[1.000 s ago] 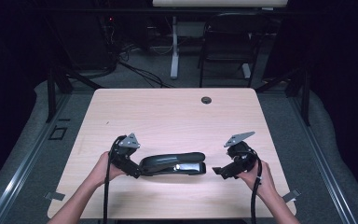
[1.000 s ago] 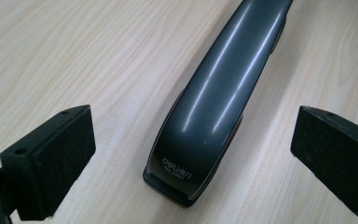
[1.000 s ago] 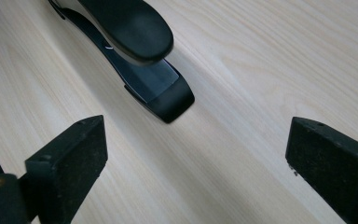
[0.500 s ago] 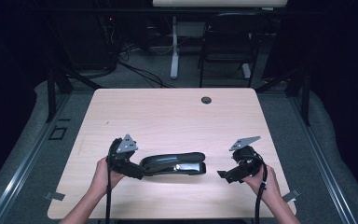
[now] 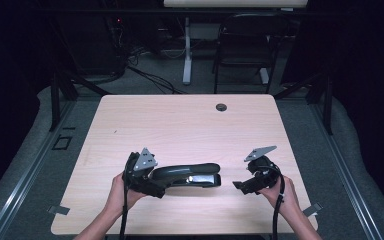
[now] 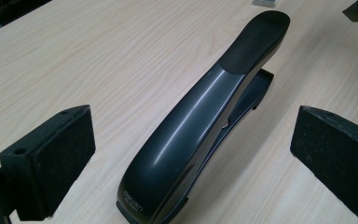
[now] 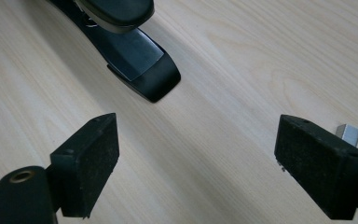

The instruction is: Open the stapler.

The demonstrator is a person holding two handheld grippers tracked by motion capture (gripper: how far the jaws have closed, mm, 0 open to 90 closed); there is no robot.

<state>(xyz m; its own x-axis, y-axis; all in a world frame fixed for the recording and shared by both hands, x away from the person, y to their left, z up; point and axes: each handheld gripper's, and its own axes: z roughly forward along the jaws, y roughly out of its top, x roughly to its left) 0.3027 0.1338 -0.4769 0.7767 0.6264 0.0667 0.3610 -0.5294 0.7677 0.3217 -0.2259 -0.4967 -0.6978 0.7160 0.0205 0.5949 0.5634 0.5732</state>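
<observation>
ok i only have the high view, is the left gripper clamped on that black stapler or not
Observer: No. In the left gripper view the pads stand wide of the stapler, a gap on each side.
Operator: and the right one?
Observer: The right gripper is open over bare table; its jaws have just been closing a little, nothing between them.
Operator: how near is it to the stapler
Observer: The stapler's front end lies ahead of the right gripper's jaws, apart from them.
</observation>
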